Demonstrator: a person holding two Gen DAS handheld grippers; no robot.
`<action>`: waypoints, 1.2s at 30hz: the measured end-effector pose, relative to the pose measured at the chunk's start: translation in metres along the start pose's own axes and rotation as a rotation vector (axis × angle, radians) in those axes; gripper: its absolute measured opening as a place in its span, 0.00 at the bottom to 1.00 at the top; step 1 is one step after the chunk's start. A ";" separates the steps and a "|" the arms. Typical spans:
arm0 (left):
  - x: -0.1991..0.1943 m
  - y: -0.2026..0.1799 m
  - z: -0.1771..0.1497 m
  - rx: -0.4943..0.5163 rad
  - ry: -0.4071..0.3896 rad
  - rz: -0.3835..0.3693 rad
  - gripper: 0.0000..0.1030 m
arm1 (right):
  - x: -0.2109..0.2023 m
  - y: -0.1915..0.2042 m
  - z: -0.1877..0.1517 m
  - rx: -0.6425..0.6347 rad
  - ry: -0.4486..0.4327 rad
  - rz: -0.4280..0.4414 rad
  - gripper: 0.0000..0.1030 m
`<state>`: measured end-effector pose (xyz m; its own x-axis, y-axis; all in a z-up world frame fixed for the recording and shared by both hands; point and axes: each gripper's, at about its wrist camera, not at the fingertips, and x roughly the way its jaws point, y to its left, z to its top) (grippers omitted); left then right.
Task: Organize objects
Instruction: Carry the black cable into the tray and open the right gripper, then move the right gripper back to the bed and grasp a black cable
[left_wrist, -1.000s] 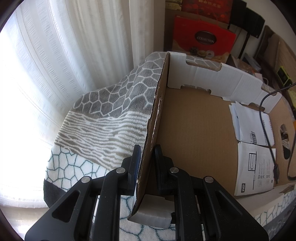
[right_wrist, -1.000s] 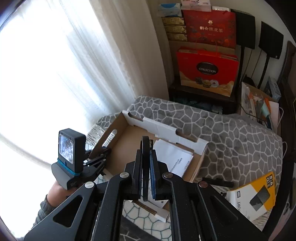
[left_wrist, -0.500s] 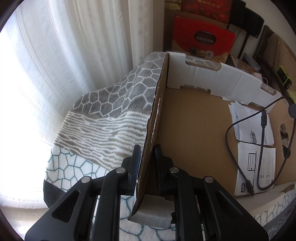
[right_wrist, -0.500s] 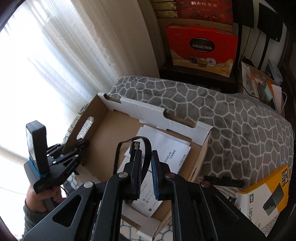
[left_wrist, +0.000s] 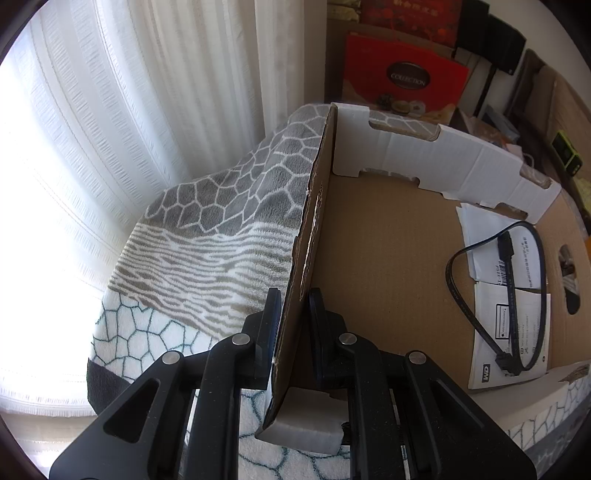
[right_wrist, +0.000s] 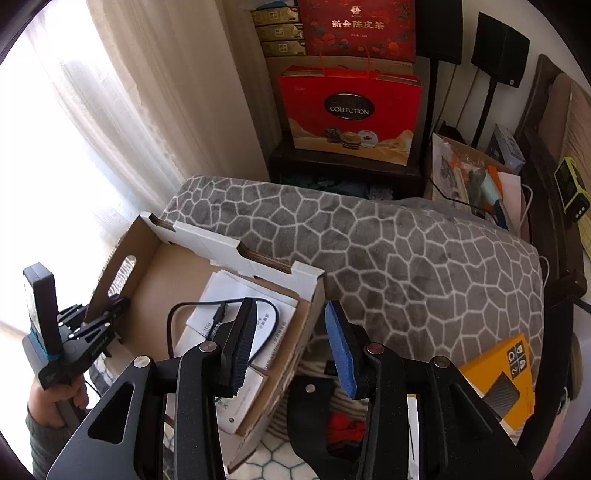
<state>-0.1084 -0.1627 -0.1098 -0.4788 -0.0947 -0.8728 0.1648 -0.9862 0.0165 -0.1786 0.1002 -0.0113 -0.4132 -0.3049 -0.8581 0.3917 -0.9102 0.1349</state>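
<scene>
The left gripper (left_wrist: 293, 317) has its jaws pinched on the near side wall of the cardboard box (left_wrist: 384, 266), one finger outside and one inside; this grip most likely steadies the light, open box on the soft patterned blanket (left_wrist: 229, 206) so it does not slide or tip while things go in. In the right wrist view the same left gripper (right_wrist: 110, 314) shows at the box's wall, held by a hand (right_wrist: 55, 402) at the lower left.

The right gripper (right_wrist: 291, 343) hangs above the box's right edge with its jaws spread; they have just been opening, and nothing sits between them. The black cable (left_wrist: 517, 295) lies loose inside the box in a loop, resting on the white paper leaflets (left_wrist: 513, 332) on the box floor, so it appears to have been released there. Outside the box, a yellow package (right_wrist: 506, 380) lies on the blanket at the right, apart from the box, and is probably a candidate for tidying next.
</scene>
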 end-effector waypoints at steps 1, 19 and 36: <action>0.000 -0.001 -0.001 0.000 0.000 0.000 0.13 | -0.004 -0.003 -0.003 -0.001 -0.001 -0.002 0.39; -0.001 -0.001 0.000 0.001 -0.001 0.005 0.13 | -0.020 -0.046 -0.080 0.055 0.080 -0.026 0.24; -0.001 -0.001 0.000 0.000 -0.001 0.004 0.13 | -0.002 -0.050 -0.115 0.108 0.090 -0.053 0.21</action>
<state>-0.1083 -0.1612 -0.1087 -0.4786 -0.0990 -0.8724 0.1668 -0.9858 0.0203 -0.1033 0.1783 -0.0733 -0.3538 -0.2336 -0.9057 0.2781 -0.9508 0.1366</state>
